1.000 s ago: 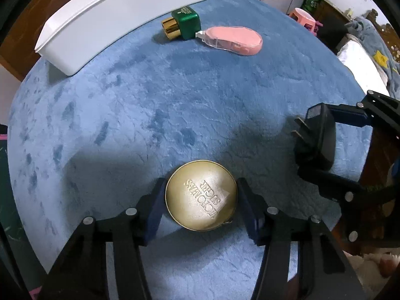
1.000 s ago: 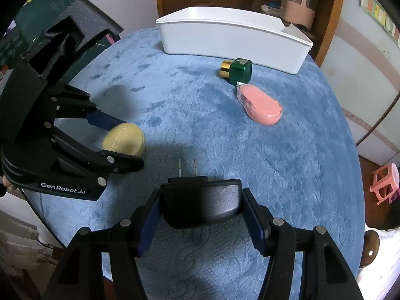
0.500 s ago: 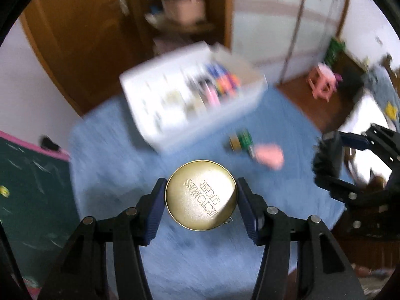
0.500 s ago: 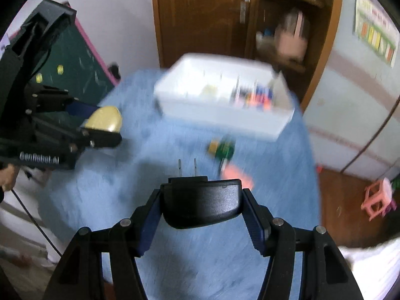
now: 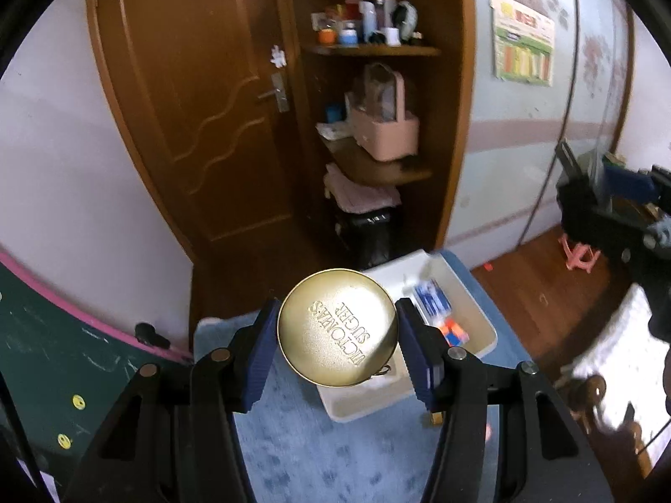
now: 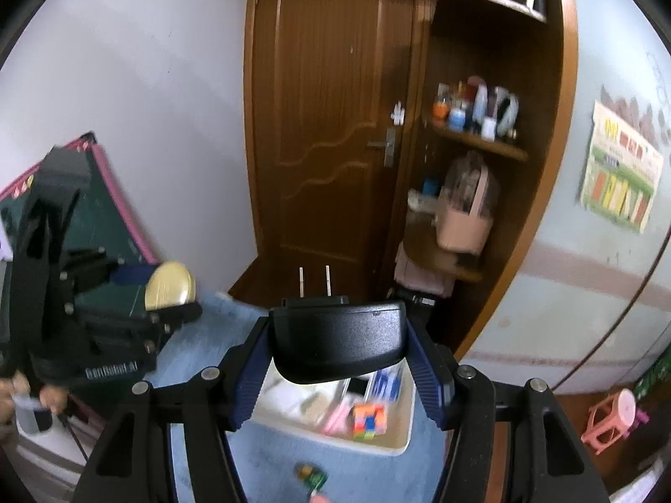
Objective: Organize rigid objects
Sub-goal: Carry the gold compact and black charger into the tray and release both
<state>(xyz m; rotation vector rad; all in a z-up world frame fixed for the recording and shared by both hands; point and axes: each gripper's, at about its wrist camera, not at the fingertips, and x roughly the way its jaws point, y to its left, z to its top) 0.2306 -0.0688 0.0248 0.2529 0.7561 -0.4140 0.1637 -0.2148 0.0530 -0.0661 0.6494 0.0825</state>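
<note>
My left gripper [image 5: 337, 331] is shut on a round gold tin [image 5: 337, 327] with embossed lettering, held high above the blue table [image 5: 335, 452]. My right gripper [image 6: 337, 346] is shut on a black power adapter [image 6: 337, 341], its two prongs pointing forward. Below both lies the white bin [image 6: 402, 440], which holds a colourful cube [image 6: 368, 419] and several small items; in the left wrist view the white bin [image 5: 482, 314] shows behind the tin. The right wrist view shows the left gripper [image 6: 167, 293] with the gold tin [image 6: 170, 285] at the left.
A green and gold bottle [image 6: 310, 473] lies on the blue cloth in front of the bin. Behind the table stand a brown door [image 5: 188, 105] and wooden shelves [image 5: 377, 167] with a pink basket. A pink stool [image 6: 612, 415] stands on the floor at the right.
Both grippers have risen high above the table with the tin and the adapter still held. The views now look down into the bin and take in the door and shelves.
</note>
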